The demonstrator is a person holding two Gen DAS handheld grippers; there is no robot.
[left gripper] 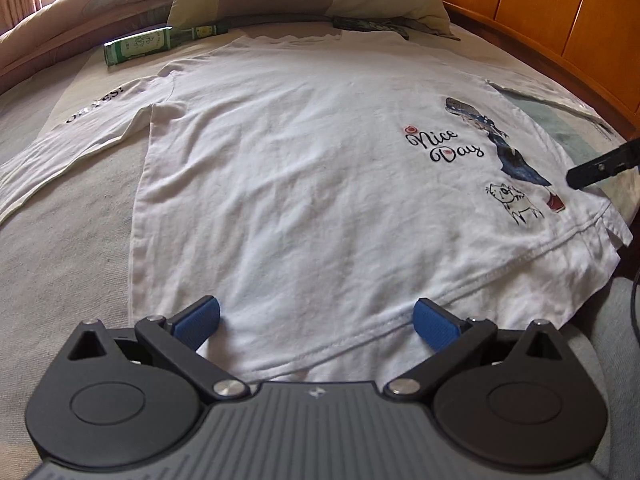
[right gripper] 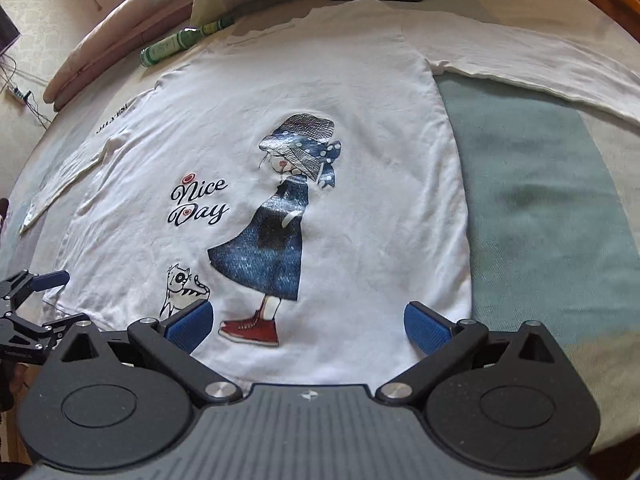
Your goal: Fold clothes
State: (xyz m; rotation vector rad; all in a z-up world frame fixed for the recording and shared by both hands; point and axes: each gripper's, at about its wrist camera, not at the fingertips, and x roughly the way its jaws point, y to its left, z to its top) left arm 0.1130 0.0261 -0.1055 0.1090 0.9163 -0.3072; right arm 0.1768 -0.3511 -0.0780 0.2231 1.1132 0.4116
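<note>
Starting the fold: white long-sleeve shirt [right gripper: 304, 128] lies flat on the bed [right gripper: 540, 208], hem at 6 o'clock, left gripper [left gripper: 318, 322] and right gripper [right gripper: 308, 322] both wide, empty; next, pinch hem.

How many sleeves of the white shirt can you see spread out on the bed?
2. The long white left sleeve with black lettering stretches out to the shirt's left; the plain right sleeve stretches right, above the pale green cloth.
</note>
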